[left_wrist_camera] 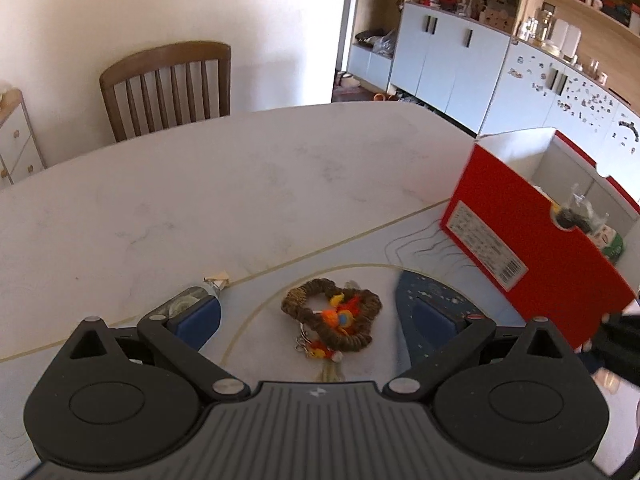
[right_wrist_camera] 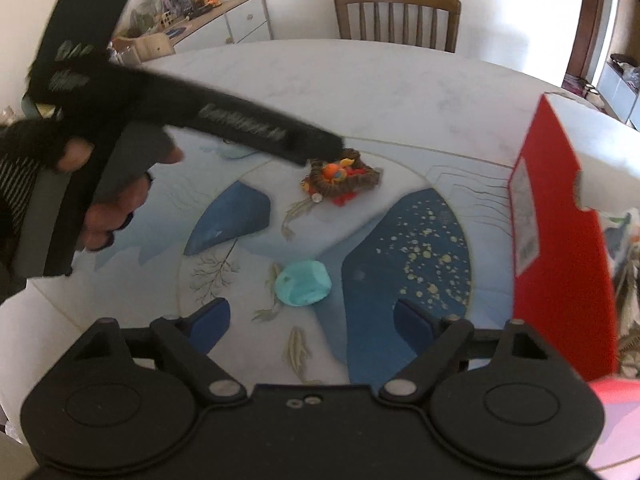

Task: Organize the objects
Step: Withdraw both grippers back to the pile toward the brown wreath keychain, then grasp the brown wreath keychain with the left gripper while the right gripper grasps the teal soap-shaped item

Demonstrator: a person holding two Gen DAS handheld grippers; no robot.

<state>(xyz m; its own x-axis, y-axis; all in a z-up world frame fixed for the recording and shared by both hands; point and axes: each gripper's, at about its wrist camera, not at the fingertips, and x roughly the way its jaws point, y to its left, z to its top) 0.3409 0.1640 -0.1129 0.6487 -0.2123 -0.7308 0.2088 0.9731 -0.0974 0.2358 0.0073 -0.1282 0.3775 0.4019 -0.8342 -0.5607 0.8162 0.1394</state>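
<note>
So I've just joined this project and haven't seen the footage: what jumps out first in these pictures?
The red box dominates, standing open-topped at the right edge of the painted mat on the white table. Next comes the woven brown keychain charm with orange and red trim, mid-mat, framed by the open left claw. Nearer the open right claw lies a pale turquoise lump.

A pale, marble-patterned counter [right_wrist_camera: 360, 76] with a rounded edge carries a printed mat [right_wrist_camera: 404, 240] in blue and white, marked with fish and gold specks. On the mat lie a woven brown ornament [left_wrist_camera: 332, 316] with orange and red trim, and nearer than it a lump of turquoise putty [right_wrist_camera: 304, 283]. A red cardboard box [right_wrist_camera: 560, 248] stands to the right of the ornament, and a small scrap of paper [left_wrist_camera: 217, 279] lies on the bare counter to the ornament's left.
</note>
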